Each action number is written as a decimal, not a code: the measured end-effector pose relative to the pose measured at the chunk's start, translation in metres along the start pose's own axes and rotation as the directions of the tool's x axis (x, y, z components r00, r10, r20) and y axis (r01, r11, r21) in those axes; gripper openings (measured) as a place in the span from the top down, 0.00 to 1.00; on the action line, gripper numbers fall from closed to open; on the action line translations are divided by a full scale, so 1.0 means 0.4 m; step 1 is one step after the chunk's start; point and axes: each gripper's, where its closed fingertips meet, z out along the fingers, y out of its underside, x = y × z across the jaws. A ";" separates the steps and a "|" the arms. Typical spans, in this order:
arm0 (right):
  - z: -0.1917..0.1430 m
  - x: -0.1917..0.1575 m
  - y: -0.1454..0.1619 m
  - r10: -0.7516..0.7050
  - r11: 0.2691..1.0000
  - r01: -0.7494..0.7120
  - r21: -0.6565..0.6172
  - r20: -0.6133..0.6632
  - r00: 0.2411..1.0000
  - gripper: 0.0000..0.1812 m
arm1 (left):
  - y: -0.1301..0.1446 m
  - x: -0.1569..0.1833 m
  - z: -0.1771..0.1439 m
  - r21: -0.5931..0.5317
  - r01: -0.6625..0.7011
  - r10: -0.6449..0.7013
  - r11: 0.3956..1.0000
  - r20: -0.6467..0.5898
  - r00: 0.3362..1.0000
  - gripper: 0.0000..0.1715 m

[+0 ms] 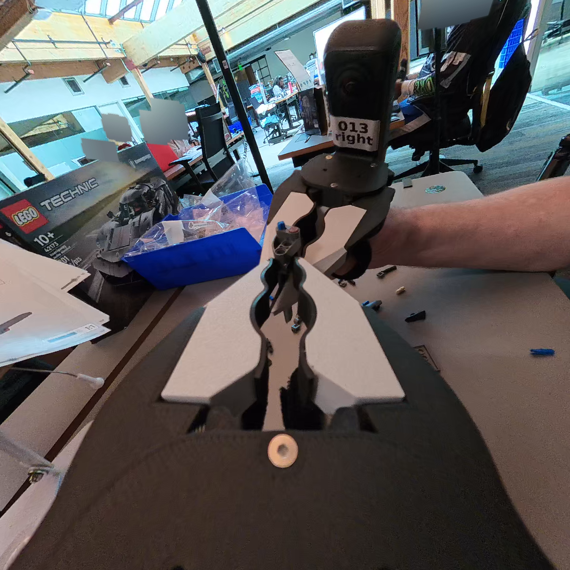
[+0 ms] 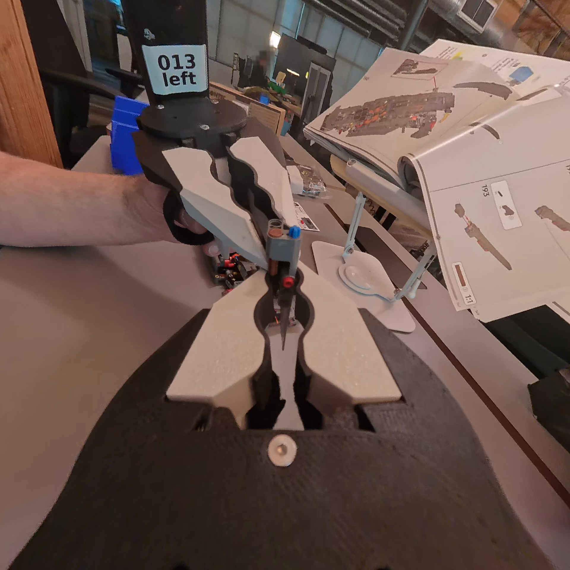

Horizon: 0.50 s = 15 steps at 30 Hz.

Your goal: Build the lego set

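The two grippers meet tip to tip above the grey table [image 1: 462, 308], sharing one small lego assembly [image 1: 286, 243] between them. The left gripper [image 1: 282, 271] has its white-faced fingers drawn almost together on the lower, darker part of this piece, which runs down through the scalloped gap between them. From the right wrist view the right gripper [image 2: 283, 274] is likewise nearly closed, its fingertips pinching the dark pointed end of the same assembly just below a red pin [image 2: 288, 281]. The assembly's grey block stands upright between the two sets of tips, with a blue pin [image 2: 294, 231] and a brownish round stud [image 2: 275, 233] on top. Which gripper carries most of the load is hard to judge, since the fingers hide the contact points. A bare forearm [image 1: 478, 225] lies along the table behind the right gripper. Loose small parts, black, blue and tan, are scattered on the table to the right in the left wrist view, among them a blue pin [image 1: 542, 351] well apart from the rest. A blue bin [image 1: 197, 256] holding clear plastic bags sits beside the set's box [image 1: 77, 222]. An open instruction booklet [image 2: 462, 148] rests on a stand [image 2: 370, 277] near the right gripper.
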 end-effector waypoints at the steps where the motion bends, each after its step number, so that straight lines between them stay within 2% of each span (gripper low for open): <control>1: 0.001 0.000 0.003 0.000 1.000 0.000 -0.009 -0.001 1.000 0.98 | 0.002 -0.001 -0.003 -0.005 -0.004 0.004 1.000 -0.003 1.000 0.94; 4: 0.004 -0.001 0.014 -0.008 0.999 0.008 -0.043 -0.002 1.000 0.99 | -0.016 -0.002 -0.018 -0.003 -0.025 0.025 1.000 -0.015 1.000 0.85; 7: 0.013 -0.024 0.033 -0.076 0.991 0.079 -0.111 0.031 0.997 0.99 | -0.008 0.009 -0.024 -0.115 -0.149 0.148 0.982 -0.016 0.989 0.80; 11: 0.028 -0.068 0.052 -0.115 0.978 0.132 -0.161 0.110 0.987 0.99 | 0.048 0.057 -0.030 -0.319 -0.292 0.260 0.901 -0.141 0.955 0.91; 15: 0.031 -0.106 0.055 -0.125 0.973 0.157 -0.167 0.187 0.974 0.99 | 0.049 0.085 -0.047 -0.330 -0.296 0.244 0.896 -0.192 0.951 0.91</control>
